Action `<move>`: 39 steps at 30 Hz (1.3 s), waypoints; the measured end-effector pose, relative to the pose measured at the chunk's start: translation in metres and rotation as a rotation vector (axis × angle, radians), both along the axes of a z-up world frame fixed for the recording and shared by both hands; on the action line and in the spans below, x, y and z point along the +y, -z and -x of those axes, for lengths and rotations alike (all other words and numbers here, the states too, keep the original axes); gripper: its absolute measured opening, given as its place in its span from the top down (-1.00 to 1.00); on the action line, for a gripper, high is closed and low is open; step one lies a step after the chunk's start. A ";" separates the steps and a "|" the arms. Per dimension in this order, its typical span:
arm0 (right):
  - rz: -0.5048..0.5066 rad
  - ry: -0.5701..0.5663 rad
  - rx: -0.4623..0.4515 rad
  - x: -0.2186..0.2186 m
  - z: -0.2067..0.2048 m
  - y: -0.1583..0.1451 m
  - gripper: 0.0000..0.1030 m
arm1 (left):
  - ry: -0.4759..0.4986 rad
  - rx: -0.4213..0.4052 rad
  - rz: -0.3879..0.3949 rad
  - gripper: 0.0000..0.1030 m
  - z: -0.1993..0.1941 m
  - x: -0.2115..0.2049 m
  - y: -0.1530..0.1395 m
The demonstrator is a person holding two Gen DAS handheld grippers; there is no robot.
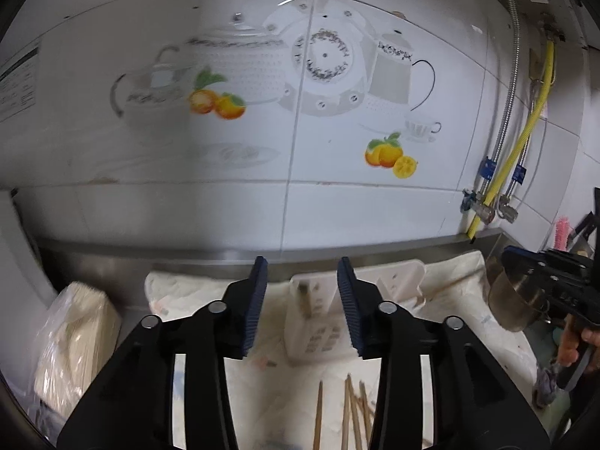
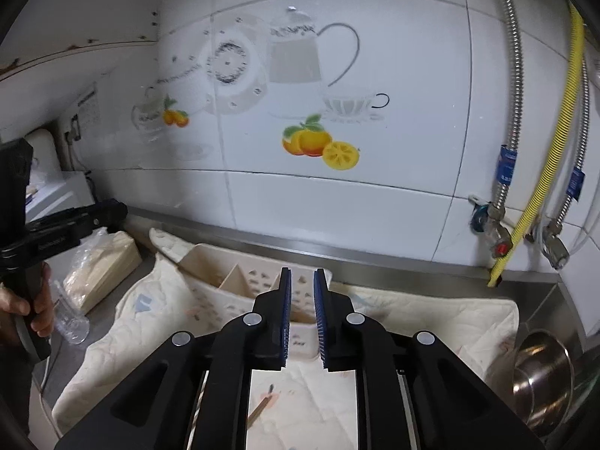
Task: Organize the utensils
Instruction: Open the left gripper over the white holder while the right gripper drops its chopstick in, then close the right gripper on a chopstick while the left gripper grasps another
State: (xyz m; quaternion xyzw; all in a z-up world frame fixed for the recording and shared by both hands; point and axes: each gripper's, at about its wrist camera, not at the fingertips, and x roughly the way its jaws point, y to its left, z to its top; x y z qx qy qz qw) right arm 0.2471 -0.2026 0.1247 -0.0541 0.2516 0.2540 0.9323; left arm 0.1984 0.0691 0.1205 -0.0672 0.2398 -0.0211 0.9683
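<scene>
A cream plastic utensil holder (image 1: 322, 322) with divided compartments lies on a quilted cream cloth (image 1: 461, 300) against the steel backsplash; it also shows in the right wrist view (image 2: 232, 281). Several wooden chopsticks (image 1: 352, 408) lie on the cloth in front of it, below my left gripper (image 1: 302, 266), which is open and empty above the cloth. One chopstick (image 2: 262, 405) lies under my right gripper (image 2: 302, 273), whose jaws stand a narrow gap apart with nothing between them. The right gripper also shows at the right edge of the left wrist view (image 1: 543, 273).
A steel pot (image 2: 543, 371) stands at the right end of the counter. A plastic-wrapped pack (image 1: 71, 341) and a clear glass (image 2: 71, 318) sit at the left. Hoses and valves (image 2: 502, 232) hang on the tiled wall at the right.
</scene>
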 end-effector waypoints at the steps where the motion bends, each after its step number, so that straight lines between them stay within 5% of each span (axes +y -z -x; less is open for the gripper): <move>1: -0.002 -0.005 0.000 -0.001 0.009 0.002 0.71 | 0.000 0.003 0.007 0.21 0.007 0.002 0.003; 19: 0.005 0.010 0.219 0.026 0.158 0.143 0.71 | -0.044 0.088 0.013 -0.02 0.104 0.009 0.084; 28: 0.015 0.051 0.340 0.044 0.181 0.188 0.71 | 0.022 0.142 0.032 -0.04 0.118 0.005 0.118; 39: 0.004 0.117 0.420 0.046 0.177 0.208 0.73 | 0.111 0.230 0.063 -0.04 0.120 -0.008 0.153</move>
